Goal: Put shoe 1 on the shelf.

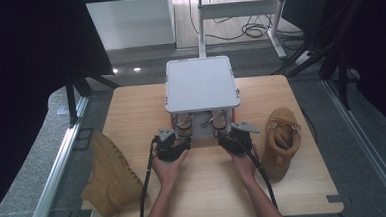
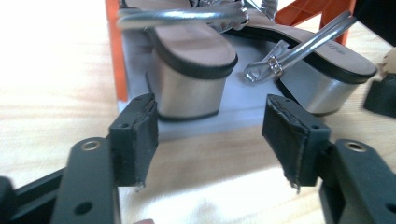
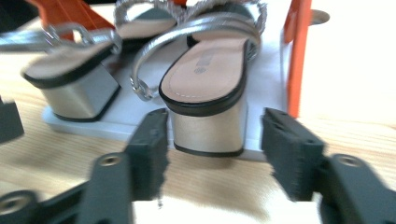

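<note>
sandals sit on the low shelf of the grey rack (image 1: 202,83). left gripper (image 2: 210,126) gapes before one block-heeled sandal (image 2: 196,70); right gripper (image 3: 212,135) gapes before the other sandal (image 3: 210,88), touching neither.

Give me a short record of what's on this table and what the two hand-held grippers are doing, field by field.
Surface: wooden table
Centre: grey two-level rack, orange side posts
On lower shelf: pair of silver block-heel sandals, left one, right one
Left hand-held gripper: jaws open, facing left sandal's heel, not touching
Right hand-held gripper: jaws open either side of right sandal's heel, pads apart from it
Left edge of table: tan boot on its side
Right side: tan boot, opening visible
</note>
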Demonstrator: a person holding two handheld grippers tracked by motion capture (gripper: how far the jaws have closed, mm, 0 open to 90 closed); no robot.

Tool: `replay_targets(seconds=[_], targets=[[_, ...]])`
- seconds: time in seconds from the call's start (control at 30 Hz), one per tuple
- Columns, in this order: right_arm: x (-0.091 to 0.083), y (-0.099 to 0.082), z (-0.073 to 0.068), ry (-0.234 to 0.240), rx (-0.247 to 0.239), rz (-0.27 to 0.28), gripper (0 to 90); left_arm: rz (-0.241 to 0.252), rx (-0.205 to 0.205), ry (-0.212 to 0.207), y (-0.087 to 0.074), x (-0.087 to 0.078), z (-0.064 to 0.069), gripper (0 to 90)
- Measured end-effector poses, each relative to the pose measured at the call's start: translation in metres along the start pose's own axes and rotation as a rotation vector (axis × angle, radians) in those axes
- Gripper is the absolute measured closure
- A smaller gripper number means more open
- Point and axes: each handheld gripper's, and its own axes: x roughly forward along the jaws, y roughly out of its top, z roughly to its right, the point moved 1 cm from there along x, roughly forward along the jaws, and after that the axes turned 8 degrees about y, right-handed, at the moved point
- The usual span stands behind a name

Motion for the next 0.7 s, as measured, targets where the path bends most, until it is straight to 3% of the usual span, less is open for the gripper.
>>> replay_targets(seconds=[0.07,0.13,0.2,0.27,0.4,0.7], targets=[[-0.009,0.001,0.001,-0.002,0.002,0.013,56.3,-0.001,-0.004,0.007,0.000,-0.005,-0.002,48.7],[-0.014,0.002,0.003,-0.006,-0.002,0.016,63.3,0.015,0.006,0.011,0.001,-0.008,-0.003,64.2],[-0.016,0.002,0.007,0.001,0.003,0.008,69.5,0.022,-0.011,0.007,0.002,-0.009,-0.005,71.6],[-0.015,0.002,0.010,0.004,0.003,-0.002,74.5,0.016,-0.024,0.002,0.003,-0.007,-0.007,74.9],[-0.011,0.001,0.015,0.003,0.000,-0.016,81.6,0.001,-0.037,0.038,0.002,-0.001,-0.012,80.0],[-0.001,-0.004,0.015,0.004,-0.026,-0.039,89.2,-0.018,-0.044,0.040,0.010,0.008,-0.010,84.2]])
